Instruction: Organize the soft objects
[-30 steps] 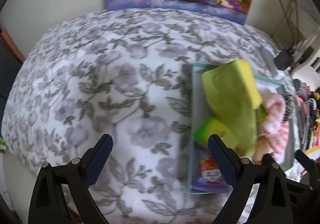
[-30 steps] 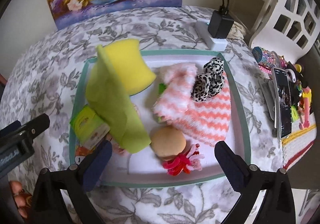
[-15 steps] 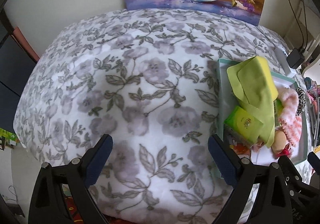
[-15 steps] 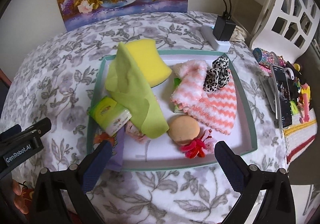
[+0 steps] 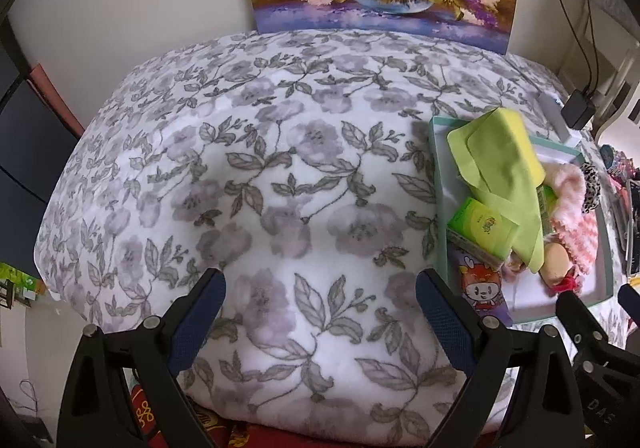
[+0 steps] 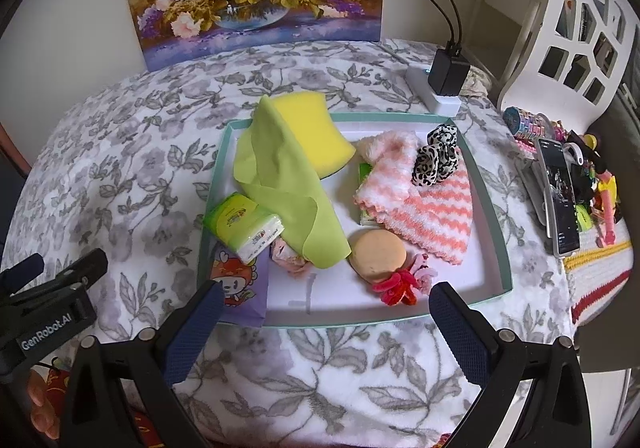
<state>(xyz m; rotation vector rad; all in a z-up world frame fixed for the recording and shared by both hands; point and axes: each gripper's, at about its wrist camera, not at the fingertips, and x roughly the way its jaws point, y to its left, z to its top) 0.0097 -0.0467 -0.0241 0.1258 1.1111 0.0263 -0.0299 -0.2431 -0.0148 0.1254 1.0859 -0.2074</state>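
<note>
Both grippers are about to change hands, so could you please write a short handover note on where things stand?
Left gripper: open, empty, over the bare floral blanket.
Right gripper: open, empty, at the tray's near edge.
In the tray: green cloth draped over yellow sponge, tissue pack, pink striped towel, leopard scrunchie, round puff.
Done: cannot tell. Left: sorting the jumbled pile.

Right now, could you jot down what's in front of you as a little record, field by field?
surface: floral blanket
container: shallow tray with teal rim
in tray, left part: green cloth draped over yellow sponge; green tissue pack
in tray, right part: pink striped towel with leopard scrunchie on it
in tray, near edge: tan round puff, red hair tie
left tongs: open, empty, over blanket
right tongs: open, empty, at tray's near edge
</note>
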